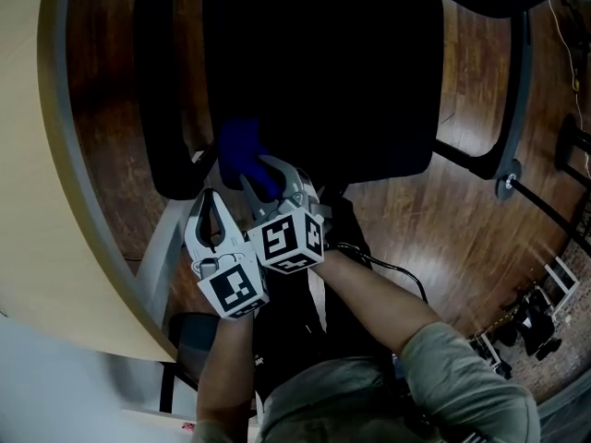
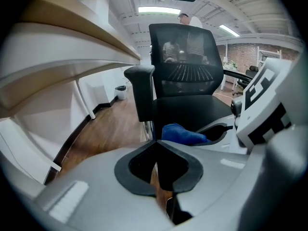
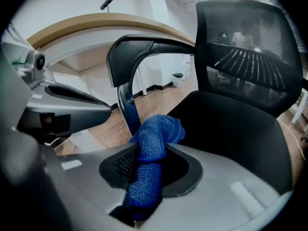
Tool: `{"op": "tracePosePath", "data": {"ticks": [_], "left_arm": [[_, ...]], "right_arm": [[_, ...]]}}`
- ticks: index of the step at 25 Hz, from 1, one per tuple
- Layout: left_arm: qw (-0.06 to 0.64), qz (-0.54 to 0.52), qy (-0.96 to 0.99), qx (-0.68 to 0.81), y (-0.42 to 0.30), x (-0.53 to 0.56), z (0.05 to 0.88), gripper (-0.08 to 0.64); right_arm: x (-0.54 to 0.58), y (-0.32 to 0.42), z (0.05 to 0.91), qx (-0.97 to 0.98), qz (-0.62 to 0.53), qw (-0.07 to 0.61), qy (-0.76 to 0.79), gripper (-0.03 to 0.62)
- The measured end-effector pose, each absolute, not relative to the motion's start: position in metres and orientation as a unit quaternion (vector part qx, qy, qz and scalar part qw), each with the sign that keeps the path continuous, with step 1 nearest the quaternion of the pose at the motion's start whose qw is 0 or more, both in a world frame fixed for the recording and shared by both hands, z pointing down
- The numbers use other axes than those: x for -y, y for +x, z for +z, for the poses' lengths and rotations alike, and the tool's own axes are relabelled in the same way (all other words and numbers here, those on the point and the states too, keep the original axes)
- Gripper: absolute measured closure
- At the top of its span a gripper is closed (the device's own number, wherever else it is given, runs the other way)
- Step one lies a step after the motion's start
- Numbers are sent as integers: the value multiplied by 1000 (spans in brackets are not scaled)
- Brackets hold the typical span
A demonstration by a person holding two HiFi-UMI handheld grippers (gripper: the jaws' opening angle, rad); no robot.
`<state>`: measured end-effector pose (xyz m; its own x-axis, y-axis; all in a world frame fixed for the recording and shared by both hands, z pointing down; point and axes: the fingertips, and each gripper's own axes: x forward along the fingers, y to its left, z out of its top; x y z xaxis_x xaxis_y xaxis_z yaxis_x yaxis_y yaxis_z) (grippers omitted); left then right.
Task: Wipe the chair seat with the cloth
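Here the right gripper (image 3: 147,154) is clamped on the blue cloth (image 3: 157,130): in the right gripper view its two dark pads press on the fabric from either side, a twisted strip of it runs back down through the gap towards the camera, and a rounded wad bulges out past the tips. That wad hangs ahead of the jaws, at the corner of the black chair seat (image 1: 323,81) nearest the person. It is just beside the post of the armrest (image 3: 137,49), which arches above it. From the head view the cloth shows as a dark blue lump at the seat's near edge on the picture's left, between the seat and the armrest pad. Whether it presses on the seat or only hangs over it I cannot tell. The left gripper (image 2: 156,146) sits close beside the right one, on the side of the curved wooden desk (image 1: 37,155), with the two marker cubes almost touching in the head view. Its jaws are together with their tips meeting, and nothing is between them. Only a sliver of wooden floor (image 1: 443,210) shows through the slit lower down. The left gripper view looks past those closed tips to the cloth, which lies a little ahead and to the right of them and apart from them, held by the neighbouring jaws. Beyond the cloth in that view stand the chair's front edge and mesh backrest (image 2: 187,57). Both grippers tilt downwards at the seat's near corner.
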<state>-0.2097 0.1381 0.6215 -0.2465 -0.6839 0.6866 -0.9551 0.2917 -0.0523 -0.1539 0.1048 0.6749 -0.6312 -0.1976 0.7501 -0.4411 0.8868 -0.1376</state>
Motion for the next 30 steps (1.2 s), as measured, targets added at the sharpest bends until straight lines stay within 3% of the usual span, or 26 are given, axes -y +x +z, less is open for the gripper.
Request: {"op": "tracePosePath", "data": {"ticks": [8,30], "left_arm": [[279,255,593,711,-153,-103,615,555],[224,278,727,587,83,-6,599,555]], "right_arm": [[-68,-92,665,870,182,382,253,488],[13,217,665,734,264,366,507,489]]}}
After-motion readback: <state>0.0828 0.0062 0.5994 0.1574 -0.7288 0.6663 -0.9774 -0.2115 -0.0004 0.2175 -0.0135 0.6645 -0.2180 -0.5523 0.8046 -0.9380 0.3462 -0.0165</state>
